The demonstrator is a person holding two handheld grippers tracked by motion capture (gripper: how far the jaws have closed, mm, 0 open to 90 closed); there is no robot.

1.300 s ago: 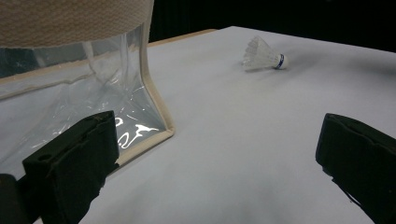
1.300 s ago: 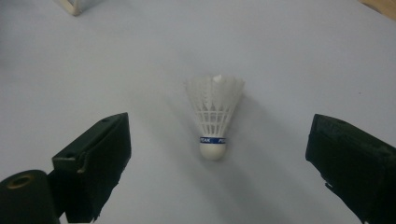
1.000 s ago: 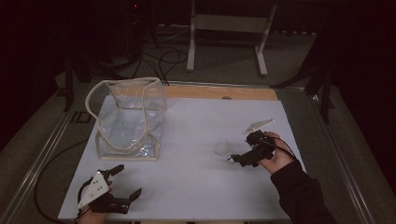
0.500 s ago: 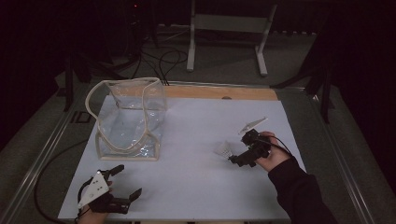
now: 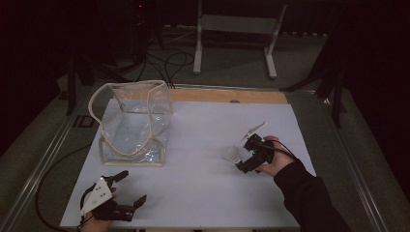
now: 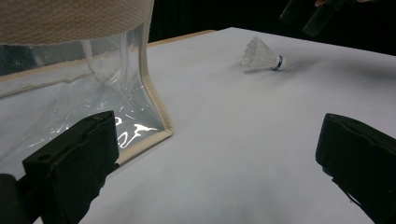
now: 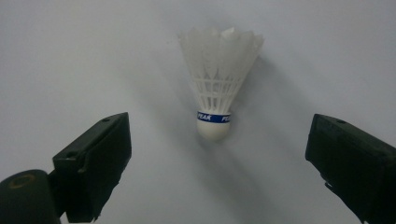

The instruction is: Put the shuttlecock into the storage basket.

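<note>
Now the right gripper [image 5: 245, 155] is found closer to the white shuttlecock [image 5: 233, 155] than it was a second ago in the high view, where it stood farther toward the right edge of the white board [image 5: 203, 193]. Its jaws are held wide apart, and in the right gripper view the shuttlecock [image 7: 217, 100] is framed between them but ahead of the tips, lying on its side with the cork end and blue band turned toward the camera. No contact is made yet. The shift is judged to be the closing stage of an approach: the gap is lined up on the cork, so a short advance and a squeeze would be called for next. The left gripper [image 5: 129, 189] is seen unmoved near the front left corner, its jaws likewise spread and empty, with the clear plastic bag [image 5: 133, 123] standing open just beyond it, well apart from the shuttlecock.
</note>
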